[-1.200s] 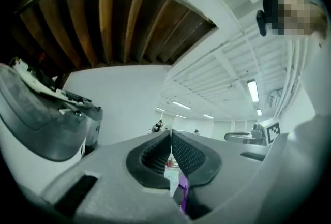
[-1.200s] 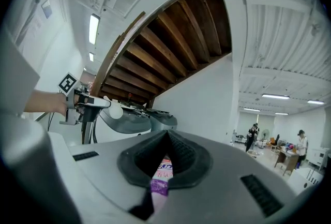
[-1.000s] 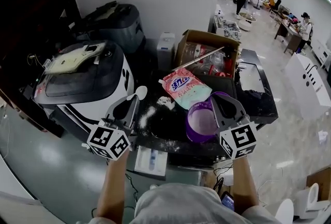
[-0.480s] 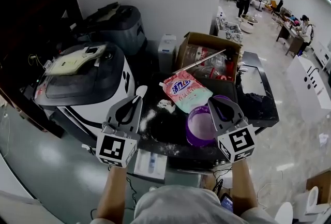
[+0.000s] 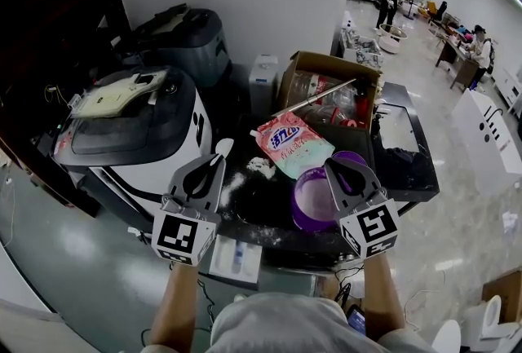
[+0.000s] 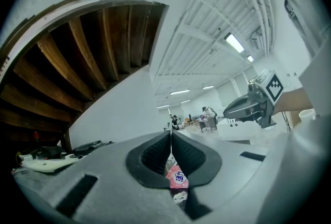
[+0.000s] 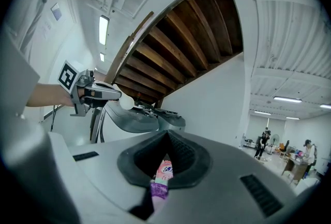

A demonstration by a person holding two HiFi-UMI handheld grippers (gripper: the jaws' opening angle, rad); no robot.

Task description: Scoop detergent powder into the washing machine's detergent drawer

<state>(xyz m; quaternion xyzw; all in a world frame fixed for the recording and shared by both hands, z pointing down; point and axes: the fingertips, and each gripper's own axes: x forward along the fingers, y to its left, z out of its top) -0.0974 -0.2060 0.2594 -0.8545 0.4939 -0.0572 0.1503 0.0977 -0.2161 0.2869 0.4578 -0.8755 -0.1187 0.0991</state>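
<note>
— Since the scoop looks light and stiff, where is it held?
— By its handle. The left gripper is pressed shut on it, bowl poking forward above the bench.
— And the detergent powder?
— Loose in the purple tub, easily spilled. The right gripper pinches its rim, and both forearms reach straight ahead.

The head view looked steeply down onto the left gripper and right gripper, both close beneath. Each gripper view sat low behind its own jaws, tilted ceilingward, the other gripper alongside. All three shared the pink bag; two, the left gripper's spoon.
</note>
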